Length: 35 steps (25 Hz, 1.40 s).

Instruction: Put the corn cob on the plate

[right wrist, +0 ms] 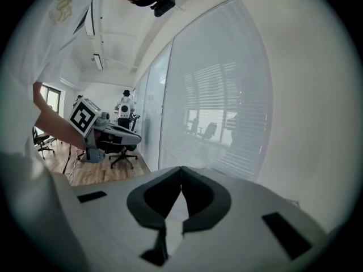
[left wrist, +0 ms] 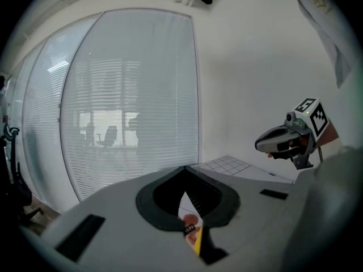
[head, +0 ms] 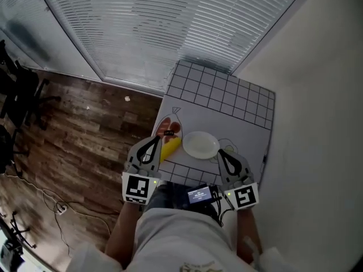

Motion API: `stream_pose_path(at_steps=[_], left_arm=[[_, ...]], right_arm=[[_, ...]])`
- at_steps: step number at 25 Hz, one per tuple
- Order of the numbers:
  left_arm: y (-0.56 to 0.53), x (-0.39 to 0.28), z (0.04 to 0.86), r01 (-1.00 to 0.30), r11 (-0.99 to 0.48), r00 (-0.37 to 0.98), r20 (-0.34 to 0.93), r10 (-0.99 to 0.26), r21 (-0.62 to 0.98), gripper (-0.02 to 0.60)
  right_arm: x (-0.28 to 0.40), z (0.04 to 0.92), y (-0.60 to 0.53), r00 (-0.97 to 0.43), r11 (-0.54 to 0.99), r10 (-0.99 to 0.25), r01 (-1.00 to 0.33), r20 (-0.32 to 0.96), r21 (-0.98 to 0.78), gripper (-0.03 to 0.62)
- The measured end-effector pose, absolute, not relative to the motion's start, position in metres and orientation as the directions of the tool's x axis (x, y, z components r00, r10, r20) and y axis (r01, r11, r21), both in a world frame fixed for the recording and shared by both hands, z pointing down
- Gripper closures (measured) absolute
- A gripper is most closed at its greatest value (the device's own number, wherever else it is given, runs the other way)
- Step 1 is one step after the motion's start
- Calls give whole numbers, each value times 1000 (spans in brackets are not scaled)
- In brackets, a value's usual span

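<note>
Left gripper [head: 156, 139], right gripper [head: 223, 153] closed; one corn cob [head: 170, 148]; one plate [head: 201, 145].

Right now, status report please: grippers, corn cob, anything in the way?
Left gripper shut, empty; right gripper shut, empty. Corn cob on table beside plate, not on it. Red packet behind cob; plate bare.

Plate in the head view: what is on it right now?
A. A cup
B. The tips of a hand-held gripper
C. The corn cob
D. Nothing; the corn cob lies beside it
D: the white plate is bare, and the yellow corn cob lies off it, at its left in the picture.
</note>
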<state>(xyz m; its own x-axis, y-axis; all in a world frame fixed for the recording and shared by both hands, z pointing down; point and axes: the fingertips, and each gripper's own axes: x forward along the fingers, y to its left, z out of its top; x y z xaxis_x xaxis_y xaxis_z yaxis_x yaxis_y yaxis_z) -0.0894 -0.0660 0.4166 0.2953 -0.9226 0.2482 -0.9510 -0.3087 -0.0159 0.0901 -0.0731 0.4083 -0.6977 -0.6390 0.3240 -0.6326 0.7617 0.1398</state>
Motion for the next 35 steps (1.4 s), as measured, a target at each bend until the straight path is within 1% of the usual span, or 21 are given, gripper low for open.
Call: stream_pose_path(at_steps=[15, 19, 25, 30, 33, 35], left_arm=[[-57, -105, 442, -971, -233, 208, 310, -928, -45, 575], [-56, -107, 449, -974, -224, 199, 330, -923, -38, 575], [-51, -107, 470, -974, -222, 189, 378, -906, -43, 575], [-54, -103, 483, -970, -244, 218, 396, -892, -14, 574], [-55, -101, 495, -967, -255, 222, 426, -877, -22, 573], [-55, -101, 502, -963, -267, 226, 447, -866, -29, 542]], right_arm=[[61, 441, -91, -760, 848, -515, -519, 396, 107, 586], [52, 452, -93, -772, 867, -477, -491, 420, 82, 586], [29, 472, -91, -797, 916, -386, -390, 464, 91, 586], [10, 488, -95, -804, 931, -338, -361, 488, 50, 586], [0, 500, -97, -825, 945, -301, -326, 479, 34, 585], [-5, 505, -94, -834, 957, -262, -291, 486, 15, 564]])
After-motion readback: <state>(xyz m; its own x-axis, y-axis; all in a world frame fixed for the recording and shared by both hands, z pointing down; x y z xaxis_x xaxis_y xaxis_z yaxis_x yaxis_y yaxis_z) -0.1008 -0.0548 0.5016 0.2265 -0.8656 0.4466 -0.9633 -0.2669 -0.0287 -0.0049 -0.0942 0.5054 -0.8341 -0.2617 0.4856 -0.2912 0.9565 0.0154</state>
